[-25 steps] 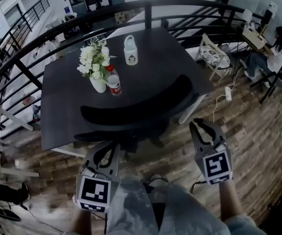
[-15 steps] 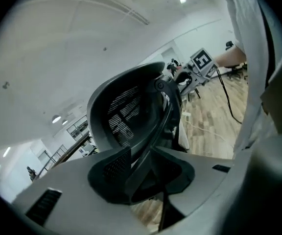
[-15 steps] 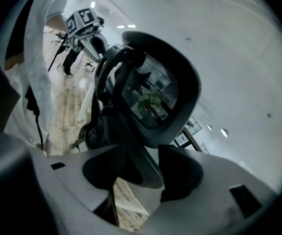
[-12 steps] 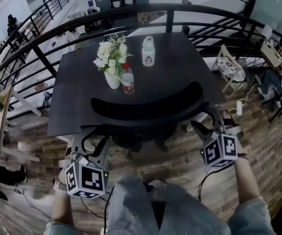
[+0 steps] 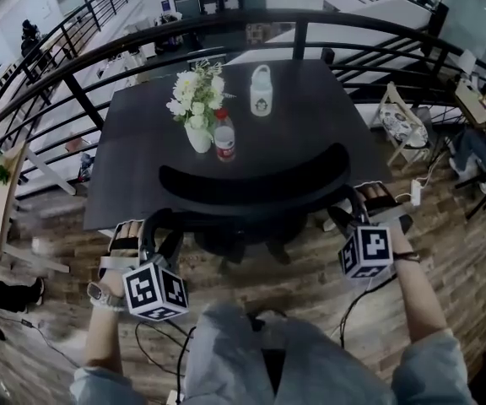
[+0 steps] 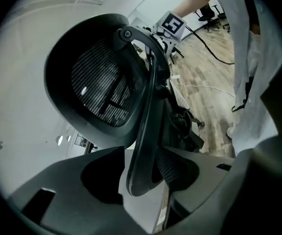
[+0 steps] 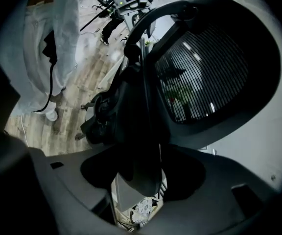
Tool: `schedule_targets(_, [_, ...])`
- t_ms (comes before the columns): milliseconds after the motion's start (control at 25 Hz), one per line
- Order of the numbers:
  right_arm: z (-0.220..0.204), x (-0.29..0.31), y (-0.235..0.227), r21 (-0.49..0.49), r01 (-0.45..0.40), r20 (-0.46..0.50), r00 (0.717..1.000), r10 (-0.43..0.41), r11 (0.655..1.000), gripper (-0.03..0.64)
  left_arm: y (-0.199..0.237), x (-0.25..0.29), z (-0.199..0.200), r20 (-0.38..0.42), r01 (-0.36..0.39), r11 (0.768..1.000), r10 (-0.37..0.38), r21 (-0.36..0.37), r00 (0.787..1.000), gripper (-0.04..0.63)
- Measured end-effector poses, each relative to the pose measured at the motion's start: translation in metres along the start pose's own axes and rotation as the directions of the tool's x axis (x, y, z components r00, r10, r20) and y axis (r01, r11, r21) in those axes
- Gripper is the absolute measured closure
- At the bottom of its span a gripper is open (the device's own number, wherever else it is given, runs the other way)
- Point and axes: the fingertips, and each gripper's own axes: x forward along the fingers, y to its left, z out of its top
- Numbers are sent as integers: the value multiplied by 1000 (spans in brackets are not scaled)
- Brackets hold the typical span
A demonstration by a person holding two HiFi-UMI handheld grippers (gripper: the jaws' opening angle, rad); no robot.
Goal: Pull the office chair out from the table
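The left gripper (image 6: 146, 182) has just been opening its jaws. They stand wide apart, with the curved edge bar (image 6: 145, 131) of the office chair (image 6: 99, 87) between them. Far beyond the jaws, the right gripper (image 6: 172, 24) shows above the wooden floor (image 6: 207, 82).

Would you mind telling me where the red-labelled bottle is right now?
In the head view, the bottle stands on the dark table, just right of the flower vase, beyond the chair backrest.

Office chair (image 5: 251, 184) backrest – blk woven mesh, see-thru; frame smooth matt blk plastic. Table (image 5: 327, 116) top dark, matt, smooth. Floor (image 5: 458, 234) – wood planks, mixed brown grain. Railing (image 5: 299, 40) blk metal. Left gripper (image 6: 146, 173), right gripper (image 7: 141, 175): matt grey plastic.
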Motion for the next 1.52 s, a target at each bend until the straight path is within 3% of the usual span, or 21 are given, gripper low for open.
schedule_targets(200, [1, 4, -3, -36, 6, -5, 1000, -6, 999, 381, -2, 16, -15, -86, -41, 993, 50, 108, 995, 376])
schedule_targets(480, [0, 4, -7, -77, 52, -10, 999, -53, 996, 428, -4, 25, -15, -108, -104, 979, 124, 176, 986, 394])
schedule_targets(1280, [-1, -1, -1, -26, 71, -103, 992, -73, 997, 430, -5, 22, -19, -119, -137, 974, 160, 181, 980, 394])
schedule_targets(1520, [0, -5, 0, -12, 75, -123, 989, -75, 997, 428, -8, 22, -18, -135, -110, 975, 137, 191, 981, 396])
